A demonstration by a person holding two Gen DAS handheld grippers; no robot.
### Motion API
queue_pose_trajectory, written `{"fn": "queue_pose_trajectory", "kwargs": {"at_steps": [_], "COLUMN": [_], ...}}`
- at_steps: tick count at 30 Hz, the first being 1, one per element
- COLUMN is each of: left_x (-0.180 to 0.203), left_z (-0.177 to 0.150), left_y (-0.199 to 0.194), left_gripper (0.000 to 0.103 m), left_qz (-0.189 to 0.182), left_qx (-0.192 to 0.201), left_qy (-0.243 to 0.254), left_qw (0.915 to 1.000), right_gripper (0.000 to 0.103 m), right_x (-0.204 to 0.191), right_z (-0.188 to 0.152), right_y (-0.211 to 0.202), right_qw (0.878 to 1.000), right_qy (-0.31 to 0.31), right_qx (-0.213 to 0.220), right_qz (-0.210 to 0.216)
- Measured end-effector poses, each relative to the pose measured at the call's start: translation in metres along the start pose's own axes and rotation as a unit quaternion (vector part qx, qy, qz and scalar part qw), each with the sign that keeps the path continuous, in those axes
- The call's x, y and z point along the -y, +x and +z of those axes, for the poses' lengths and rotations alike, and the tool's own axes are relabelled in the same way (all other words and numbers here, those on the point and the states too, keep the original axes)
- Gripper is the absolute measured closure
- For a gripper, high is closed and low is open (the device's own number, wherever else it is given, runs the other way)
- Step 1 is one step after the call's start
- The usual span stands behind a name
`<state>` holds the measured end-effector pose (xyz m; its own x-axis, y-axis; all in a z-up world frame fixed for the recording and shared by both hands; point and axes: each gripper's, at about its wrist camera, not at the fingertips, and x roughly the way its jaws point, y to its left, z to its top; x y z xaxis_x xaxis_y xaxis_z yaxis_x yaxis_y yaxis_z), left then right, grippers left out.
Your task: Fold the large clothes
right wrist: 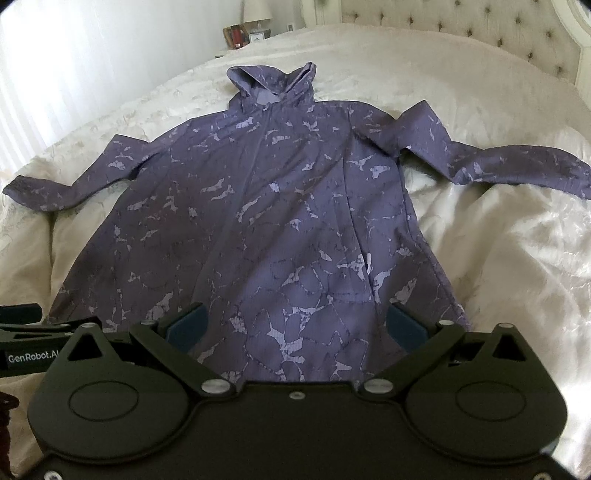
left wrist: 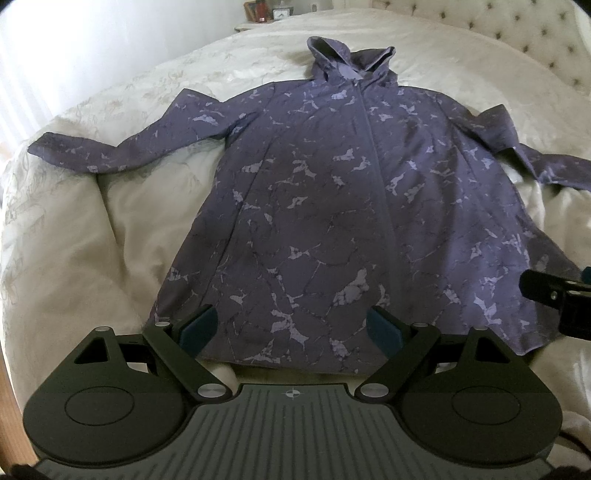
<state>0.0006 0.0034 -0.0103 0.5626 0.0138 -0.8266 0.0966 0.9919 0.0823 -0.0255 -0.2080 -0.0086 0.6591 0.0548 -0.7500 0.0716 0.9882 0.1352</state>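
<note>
Two tools hang low over the near end of the bed. The left tool [left wrist: 291,328] has its two blue pads wide apart and holds nothing. The right tool [right wrist: 295,325] is the same: pads wide apart, nothing between them. Both sit just above the bottom hem of the big purple coat [left wrist: 332,206].

The coat lies flat on the cream bed cover [left wrist: 92,258], front side up, zip closed. Its hood [left wrist: 351,62] points to the far end, near the padded headboard [left wrist: 517,29]. The left sleeve [left wrist: 122,151] and the right sleeve [right wrist: 498,166] stick out to the sides.

I think no fold is made yet, so the first grab comes next. To do it well, each tool should go down on a bottom corner of the hem, one on each side. The pads should pinch both layers of cloth, not the bed cover under it. Then both tools should lift together and stay level, so the coat does not bunch up or slide.
</note>
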Motion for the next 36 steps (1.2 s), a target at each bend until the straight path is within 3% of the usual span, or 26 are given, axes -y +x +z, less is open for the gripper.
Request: {"fn": "queue_pose_trajectory", "kwargs": {"at_steps": [36], "left_x": [-0.003], "left_z": [0.008], "left_y": [0.024], "left_gripper": [0.015], "left_qz": [-0.002], "left_qx": [-0.031], "left_qy": [-0.003], "left_qw": [0.9995], "right_gripper": [0.001], "right_x": [-0.006], "right_z": [0.007], "right_y": [0.023], "right_qw": [0.999], "right_qy": [-0.007], "right_qx": [-0.043], "right_qz": [-0.003]}}
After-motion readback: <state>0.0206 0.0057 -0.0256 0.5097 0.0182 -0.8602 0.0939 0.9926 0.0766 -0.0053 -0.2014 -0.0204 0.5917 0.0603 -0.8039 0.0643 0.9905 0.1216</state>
